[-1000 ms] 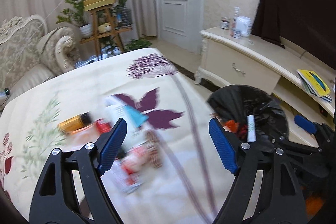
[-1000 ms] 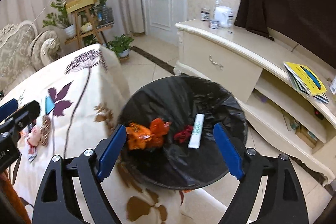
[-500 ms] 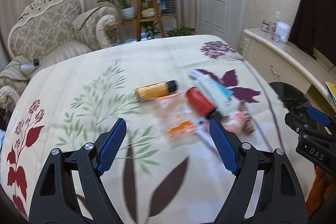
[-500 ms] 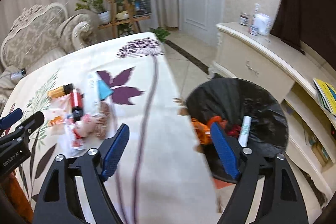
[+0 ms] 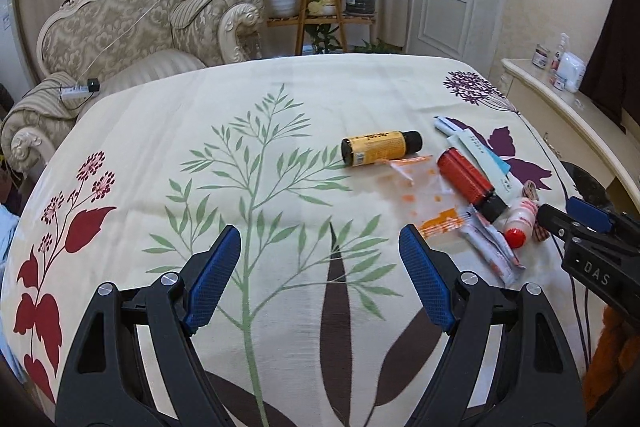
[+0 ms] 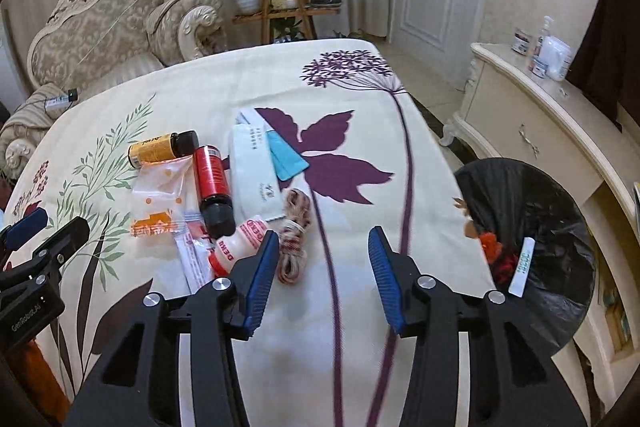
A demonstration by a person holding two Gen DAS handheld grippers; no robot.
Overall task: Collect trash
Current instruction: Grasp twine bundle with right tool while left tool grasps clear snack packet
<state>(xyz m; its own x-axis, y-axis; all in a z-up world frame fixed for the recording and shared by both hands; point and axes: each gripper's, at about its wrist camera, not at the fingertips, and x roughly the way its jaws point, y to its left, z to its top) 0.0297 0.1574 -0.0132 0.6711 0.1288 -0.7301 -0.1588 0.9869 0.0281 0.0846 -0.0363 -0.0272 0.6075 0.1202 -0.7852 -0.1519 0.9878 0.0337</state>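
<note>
Both wrist views look steeply down over a floral surface (image 5: 280,99) toward a sofa (image 6: 100,27). Each sees the litter pile (image 5: 460,187); only the right shows the whole bin (image 6: 528,227).

On the floral tablecloth, a cluster of trash is laid out. An orange-labelled bottle (image 6: 162,148) with a dark cap is lying on its side, just beside a red bottle (image 6: 212,185) with a black cap. A clear orange-printed wrapper (image 6: 160,197), a white pouch (image 6: 256,171), a small red-capped white bottle (image 6: 240,243) and a coiled string (image 6: 294,239) are grouped close by. A black-lined trash bin (image 6: 528,211), already holding scraps, is set beside the table.
</note>
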